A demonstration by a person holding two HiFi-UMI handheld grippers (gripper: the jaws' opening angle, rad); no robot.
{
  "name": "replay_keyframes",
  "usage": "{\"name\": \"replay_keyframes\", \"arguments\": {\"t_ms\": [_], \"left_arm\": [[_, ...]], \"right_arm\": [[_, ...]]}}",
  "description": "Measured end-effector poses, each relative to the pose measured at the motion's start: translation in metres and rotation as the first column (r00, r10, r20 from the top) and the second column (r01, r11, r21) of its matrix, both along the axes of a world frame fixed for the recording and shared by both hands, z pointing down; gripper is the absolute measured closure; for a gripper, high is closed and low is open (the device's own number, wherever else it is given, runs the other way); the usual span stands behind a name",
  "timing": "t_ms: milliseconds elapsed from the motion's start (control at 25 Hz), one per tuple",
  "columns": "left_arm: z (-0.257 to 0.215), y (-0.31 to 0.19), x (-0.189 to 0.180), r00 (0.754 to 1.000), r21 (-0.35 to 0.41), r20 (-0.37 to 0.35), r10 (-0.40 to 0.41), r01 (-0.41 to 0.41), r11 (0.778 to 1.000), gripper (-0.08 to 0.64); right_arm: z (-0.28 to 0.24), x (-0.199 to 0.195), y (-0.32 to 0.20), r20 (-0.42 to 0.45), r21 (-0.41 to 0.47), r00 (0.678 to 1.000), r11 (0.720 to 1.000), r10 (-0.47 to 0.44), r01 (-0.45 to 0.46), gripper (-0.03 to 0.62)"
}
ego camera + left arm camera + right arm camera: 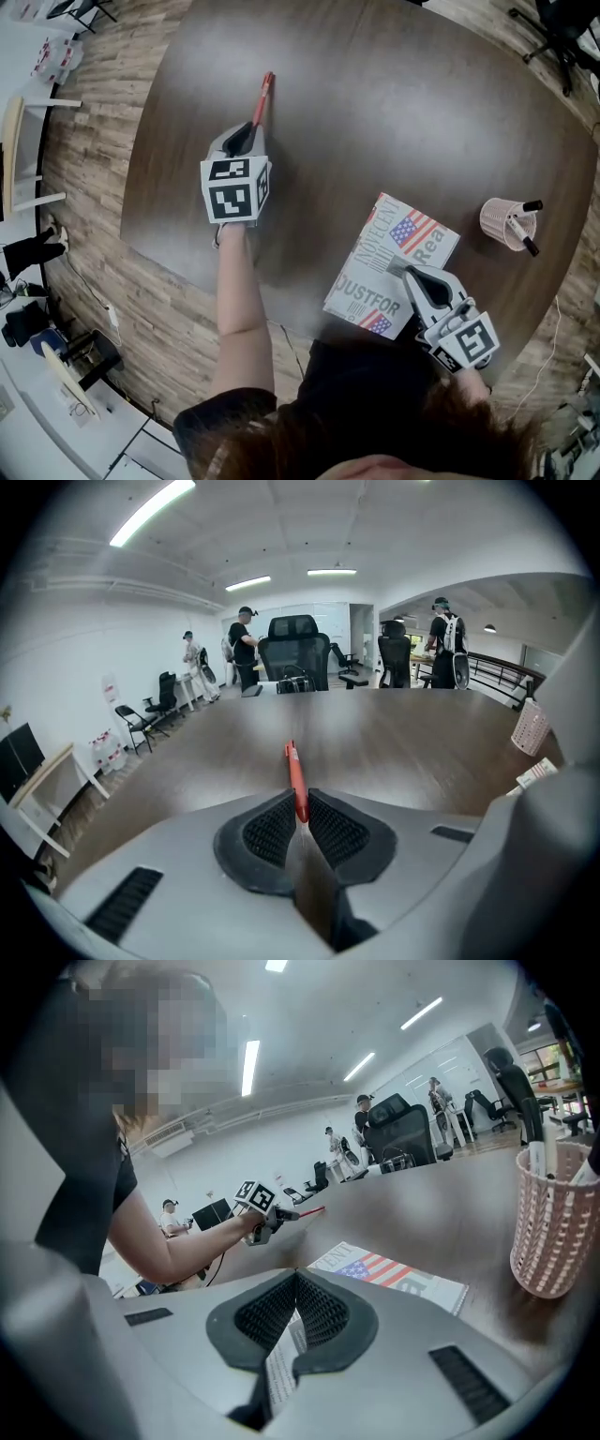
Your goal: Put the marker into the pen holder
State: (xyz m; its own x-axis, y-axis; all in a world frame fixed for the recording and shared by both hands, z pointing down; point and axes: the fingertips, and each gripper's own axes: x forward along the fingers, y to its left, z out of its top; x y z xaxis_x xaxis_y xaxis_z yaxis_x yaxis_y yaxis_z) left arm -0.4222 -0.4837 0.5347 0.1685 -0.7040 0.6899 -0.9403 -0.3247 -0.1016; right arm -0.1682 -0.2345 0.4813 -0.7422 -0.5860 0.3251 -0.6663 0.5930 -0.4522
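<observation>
While the person leaned over the dark brown bench (pixel 375 112), the left tool (pixel 255 127) was clamped on the red marker (pixel 263 98), its ribbed pads pressed against the near end of the barrel. The rest of the marker stuck straight out beyond the jaws, away from the person. The left gripper view showed this grip plainly: the marker (pixel 296 775) ran up from between the two dark pads of the left tool (pixel 298 803) and pointed across the bench top. Whether its far tip touched the bench could not be told. The right tool (pixel 403 267) sat well apart from it, nearer the person. Its jaws were together at the tips with nothing gripped between them, and they were aimed over the near corner of a folded newspaper (pixel 394 253) lying flat on the bench. In the right gripper view the right tool (pixel 295 1277) showed the same closed tips, with the newspaper (pixel 394 1274) just ahead and print visible through the slit below the pads. The pen holder (pixel 504 223), a pink mesh cup, stood upright on the bench beyond the newspaper on the person's right, well apart from the marker. It held a few black-capped pens (pixel 531 205). Office chairs (pixel 293 653) stood at the far side of the bench.
</observation>
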Motion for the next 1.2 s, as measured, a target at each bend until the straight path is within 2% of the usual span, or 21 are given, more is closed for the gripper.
{"name": "replay_keyframes", "arguments": {"t_ms": [160, 440, 680, 880, 1040, 1200], "left_arm": [[-0.018, 0.017, 0.012, 0.999, 0.053, 0.042, 0.016, -0.018, 0.998, 0.499], [-0.048, 0.049, 0.042, 1.000, 0.114, 0.019, 0.021, -0.023, 0.993, 0.499], [-0.078, 0.089, 0.091, 0.997, 0.163, 0.011, 0.079, -0.080, 0.983, 0.499], [-0.120, 0.121, 0.128, 0.986, 0.190, 0.021, 0.167, -0.168, 0.967, 0.500], [-0.148, 0.151, 0.178, 0.954, 0.186, 0.044, 0.296, -0.299, 0.936, 0.500], [-0.165, 0.180, 0.235, 0.888, 0.152, 0.093, 0.450, -0.460, 0.875, 0.499]], "right_arm": [[-0.001, 0.000, 0.000, -0.026, 0.031, 1.000, 1.000, -0.006, 0.007, 0.574], [0.000, 0.005, 0.004, -0.072, 0.063, 0.997, 0.998, -0.023, 0.027, 0.574], [0.005, 0.013, 0.007, -0.107, 0.097, 0.994, 0.994, -0.035, 0.045, 0.574], [-0.015, 0.013, 0.009, -0.133, 0.119, 0.991, 0.992, -0.035, 0.051, 0.574], [-0.029, 0.029, 0.016, -0.153, 0.125, 0.988, 0.992, -0.003, 0.022, 0.574], [-0.035, 0.049, 0.025, -0.168, 0.118, 0.985, 0.993, 0.026, -0.006, 0.574]]}}
